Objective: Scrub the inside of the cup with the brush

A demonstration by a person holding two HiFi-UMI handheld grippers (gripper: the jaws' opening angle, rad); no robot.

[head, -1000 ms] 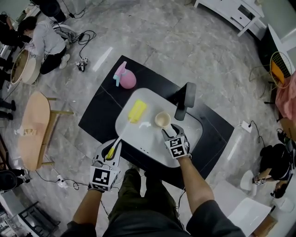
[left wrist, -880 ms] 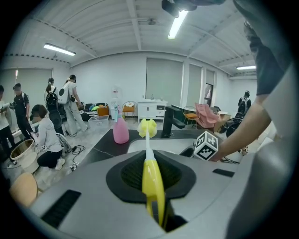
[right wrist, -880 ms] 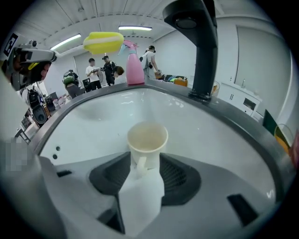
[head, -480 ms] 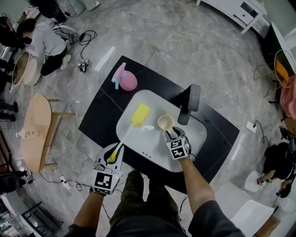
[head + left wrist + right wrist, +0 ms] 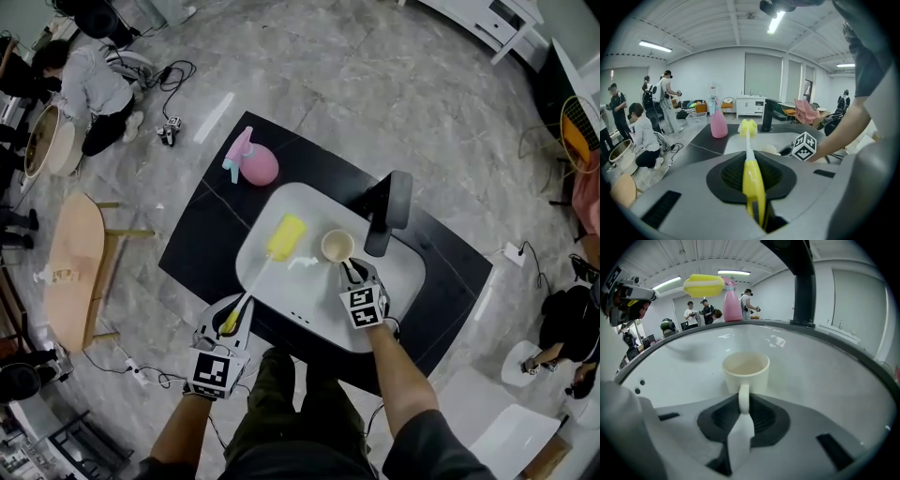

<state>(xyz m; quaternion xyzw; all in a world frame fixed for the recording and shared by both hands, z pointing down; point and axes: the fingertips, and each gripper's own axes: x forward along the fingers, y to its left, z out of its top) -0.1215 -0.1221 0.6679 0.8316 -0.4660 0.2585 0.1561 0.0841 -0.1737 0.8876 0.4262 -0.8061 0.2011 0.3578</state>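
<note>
A cream cup (image 5: 337,247) stands upright in the white sink basin (image 5: 398,274). My right gripper (image 5: 349,273) is right behind it, its jaws closing onto the cup's handle (image 5: 743,397), which sits between the pads. The cup (image 5: 746,370) looks empty inside. My left gripper (image 5: 232,317) hovers at the basin's near left edge, shut on the yellow handle of a brush (image 5: 752,180). The brush's white shaft (image 5: 253,279) reaches over the basin, and its yellow sponge head (image 5: 285,236) hangs left of the cup, apart from it.
A black faucet (image 5: 385,217) rises at the basin's far right, close behind the cup. A pink spray bottle (image 5: 251,161) stands on the black counter (image 5: 202,234) at the far left. A person (image 5: 89,80) crouches on the floor beyond, near a wooden table (image 5: 70,262).
My right gripper's jaws have narrowed around the cup's handle, from wide open. The left gripper with the brush has stayed about where it was.
</note>
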